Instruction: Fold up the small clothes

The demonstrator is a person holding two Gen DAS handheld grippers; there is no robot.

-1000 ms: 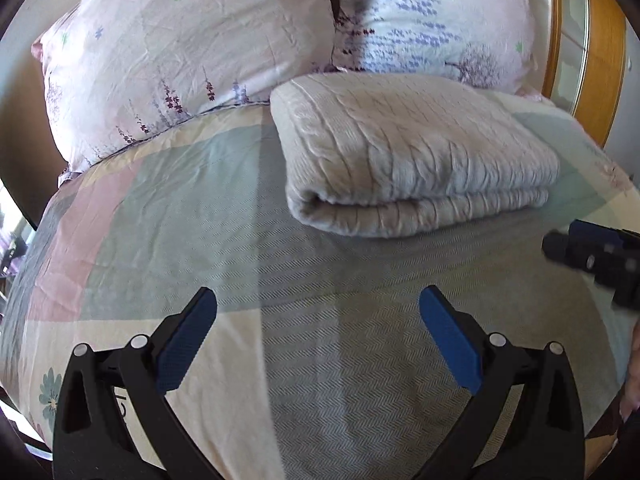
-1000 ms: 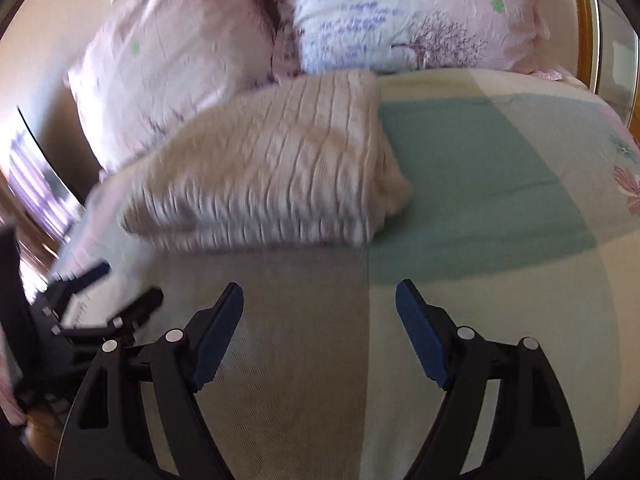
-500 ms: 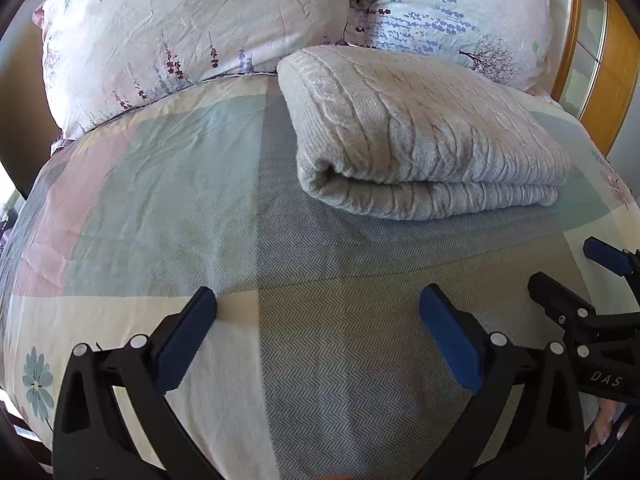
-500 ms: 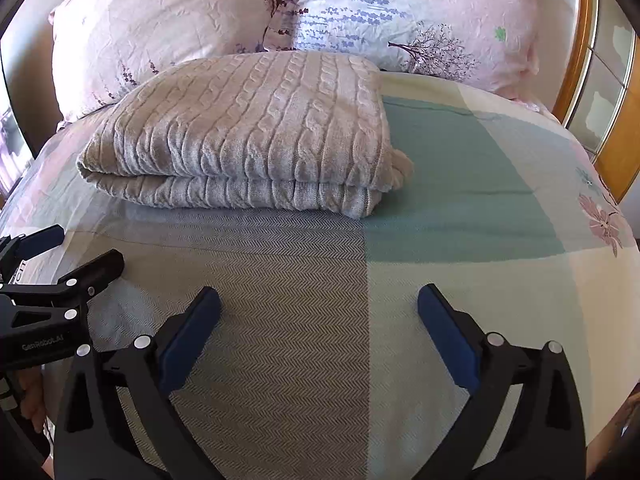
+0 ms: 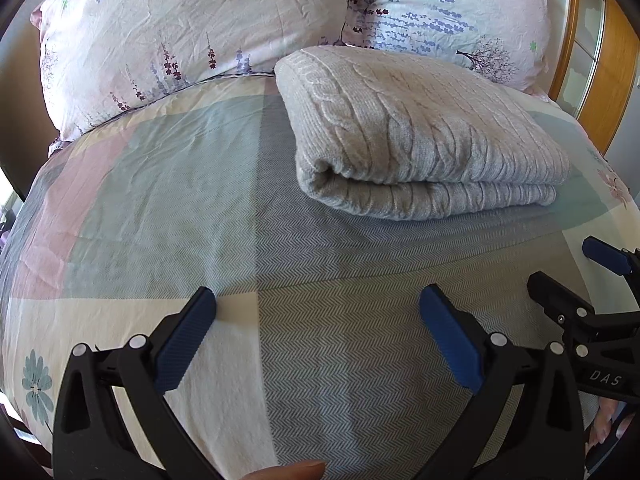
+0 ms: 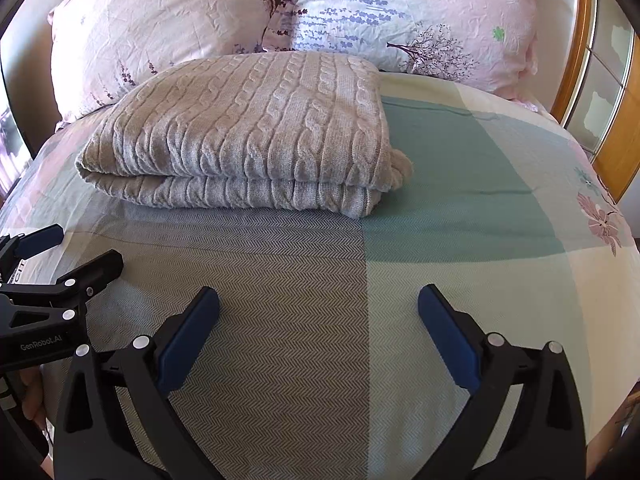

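Observation:
A beige cable-knit garment (image 5: 416, 136) lies folded into a thick rectangle on the bed, in front of the pillows; it also shows in the right wrist view (image 6: 248, 132). My left gripper (image 5: 316, 300) is open and empty, hovering over the bedsheet short of the fold. My right gripper (image 6: 318, 300) is open and empty too, also short of the garment. The right gripper shows at the right edge of the left wrist view (image 5: 568, 276), and the left gripper at the left edge of the right wrist view (image 6: 68, 256).
Two floral pink pillows (image 5: 192, 28) (image 6: 420, 12) stand behind the garment. The patchwork bedsheet (image 5: 160, 184) covers the bed. A wooden frame with glass panes (image 6: 600, 80) stands at the right.
Both grippers have pulled back a little and steadied. The folded garment has not moved. Both stay open.

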